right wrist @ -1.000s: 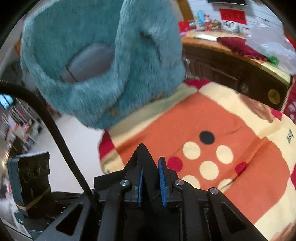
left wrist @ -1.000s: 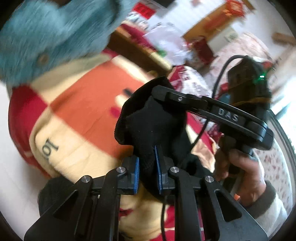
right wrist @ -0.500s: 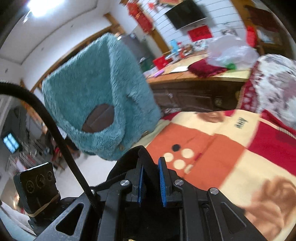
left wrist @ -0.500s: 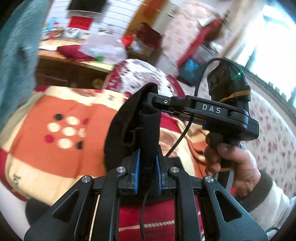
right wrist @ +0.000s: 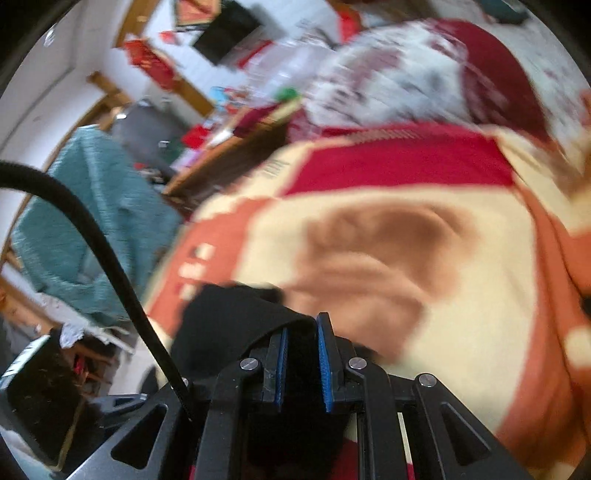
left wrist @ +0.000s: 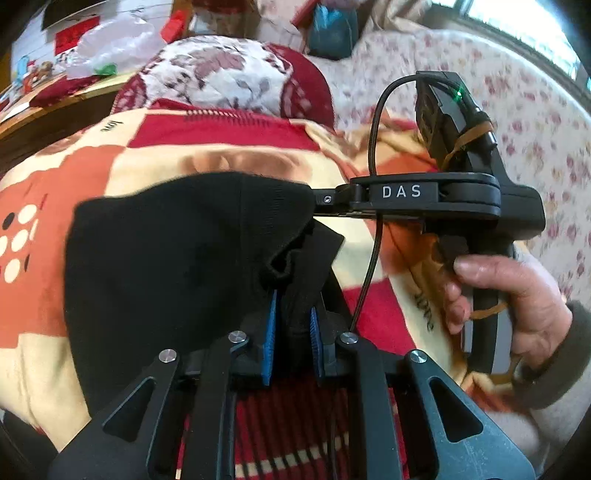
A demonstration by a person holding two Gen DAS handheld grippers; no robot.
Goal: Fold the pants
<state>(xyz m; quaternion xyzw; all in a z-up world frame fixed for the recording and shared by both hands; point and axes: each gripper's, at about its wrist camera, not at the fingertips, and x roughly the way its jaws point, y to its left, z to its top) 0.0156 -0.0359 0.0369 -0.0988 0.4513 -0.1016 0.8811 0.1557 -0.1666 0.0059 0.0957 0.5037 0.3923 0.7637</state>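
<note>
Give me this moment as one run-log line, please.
stage: laying black pants onto blanket | left claw: opening, pants between pads | right claw: shut on pants

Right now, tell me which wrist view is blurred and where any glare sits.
Right wrist view: heavy motion blur on the blanket and room; only the right gripper is sharp. Left wrist view: mostly sharp, black pants clear, window glaring top right.
</note>
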